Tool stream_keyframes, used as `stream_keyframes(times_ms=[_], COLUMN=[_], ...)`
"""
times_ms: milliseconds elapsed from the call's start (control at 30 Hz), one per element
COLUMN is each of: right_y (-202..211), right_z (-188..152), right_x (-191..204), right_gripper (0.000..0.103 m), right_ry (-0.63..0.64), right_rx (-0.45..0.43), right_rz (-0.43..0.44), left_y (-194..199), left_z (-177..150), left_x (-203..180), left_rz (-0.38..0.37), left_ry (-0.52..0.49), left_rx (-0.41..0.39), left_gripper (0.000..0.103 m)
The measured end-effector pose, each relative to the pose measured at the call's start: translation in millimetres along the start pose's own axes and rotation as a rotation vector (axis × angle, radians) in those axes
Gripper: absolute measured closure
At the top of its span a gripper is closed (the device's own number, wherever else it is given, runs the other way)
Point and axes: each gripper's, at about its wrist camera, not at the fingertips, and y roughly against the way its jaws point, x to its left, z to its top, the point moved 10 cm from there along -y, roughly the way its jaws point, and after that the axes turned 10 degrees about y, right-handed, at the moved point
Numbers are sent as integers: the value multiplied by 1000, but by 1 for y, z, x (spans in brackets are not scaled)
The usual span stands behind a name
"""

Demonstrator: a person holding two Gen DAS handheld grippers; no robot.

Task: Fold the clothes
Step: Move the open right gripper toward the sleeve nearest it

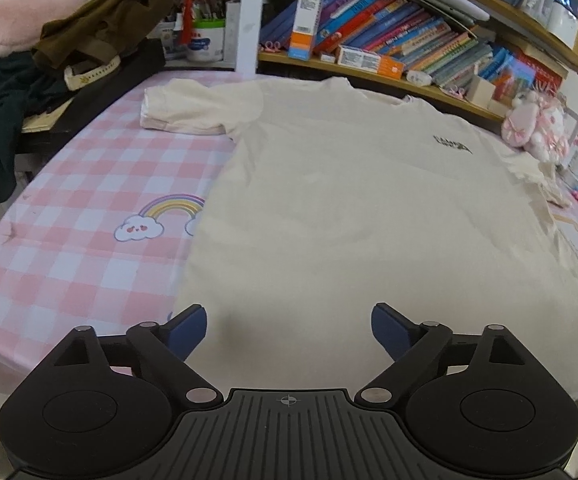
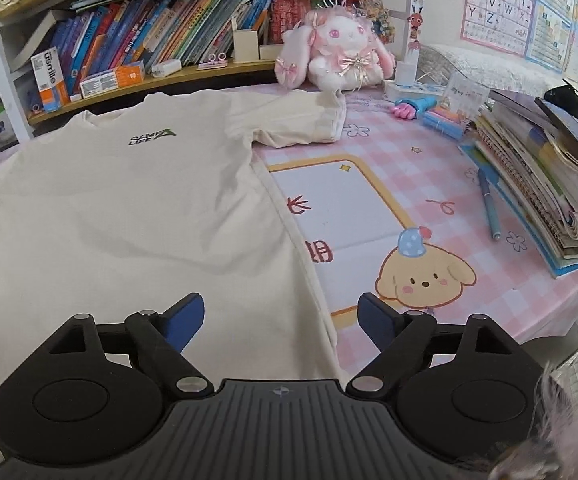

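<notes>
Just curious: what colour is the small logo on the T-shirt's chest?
Dark green and black lettering on the cream T-shirt, clearest in the right wrist view.

You are working in a child's bedroom or study corner at home. The table (image 2: 469,184) wears a pink checked cover printed with a rainbow (image 1: 173,205) and a cartoon puppy (image 2: 423,276). Behind the table, shelves hold rows of colourful children's books (image 2: 161,36). A pink plush bunny (image 2: 339,58) sits at the table's far edge, an alphabet chart (image 2: 497,4) hangs on the wall beside it, and notebooks (image 2: 545,184) pile up on the table's right side.
</notes>
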Motion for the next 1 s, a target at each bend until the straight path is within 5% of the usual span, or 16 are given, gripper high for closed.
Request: stream_keyframes(times_ms=[467,1000], right_y=[-41,-119], right_z=[30,90], right_x=[-13,-63], right_gripper=[20,20], right_ry=[-11,-53], right_rx=[33,44], right_rz=[45,154], left_y=[-22,-58], left_z=[16,31], left_x=[-26,-103], left_rz=[61,140], left_ry=[25,-36], left_rx=[0,3], left_gripper=[9,9])
